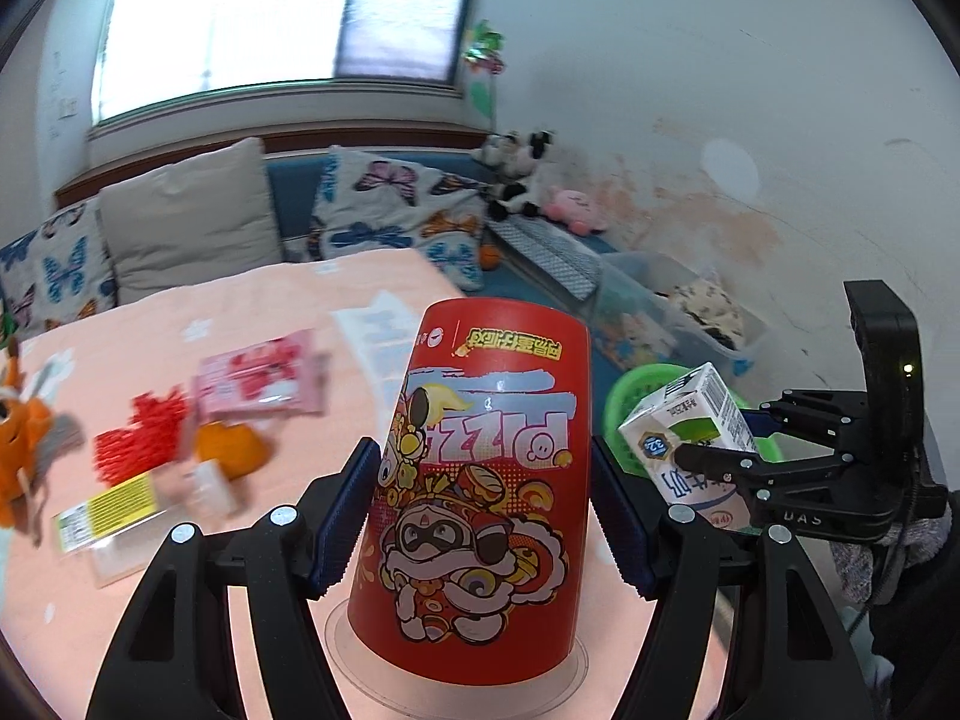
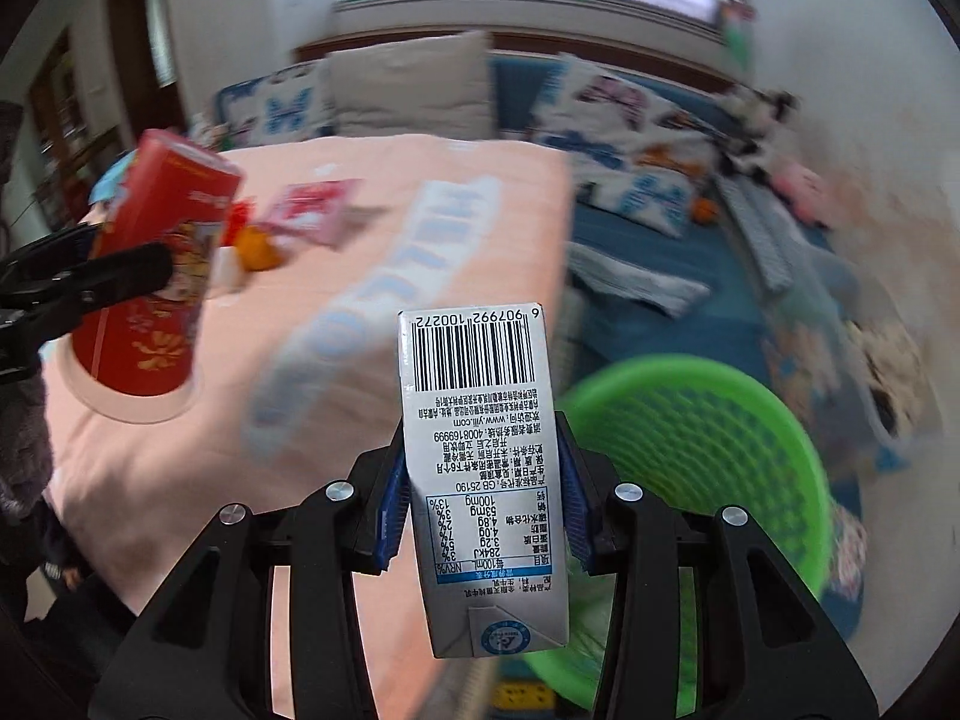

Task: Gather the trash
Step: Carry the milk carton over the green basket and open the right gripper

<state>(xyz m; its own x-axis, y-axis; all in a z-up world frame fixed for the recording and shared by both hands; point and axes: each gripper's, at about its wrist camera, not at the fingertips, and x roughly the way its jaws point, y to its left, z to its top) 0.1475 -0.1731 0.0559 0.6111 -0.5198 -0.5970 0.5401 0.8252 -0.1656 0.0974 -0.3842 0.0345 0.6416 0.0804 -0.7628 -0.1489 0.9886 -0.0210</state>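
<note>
our left gripper grasps one red printed paper cup; our right gripper grasps one white barcoded milk carton.

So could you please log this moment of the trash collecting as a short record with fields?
left gripper: shut on the red printed paper cup, held upside down above the peach tablecloth
right gripper: shut on the small white milk carton
bin: green plastic mesh basket, on the floor beside the table, below and right of the carton
left on table: pink snack packet, orange peel, yellow-labelled wrapper
</note>
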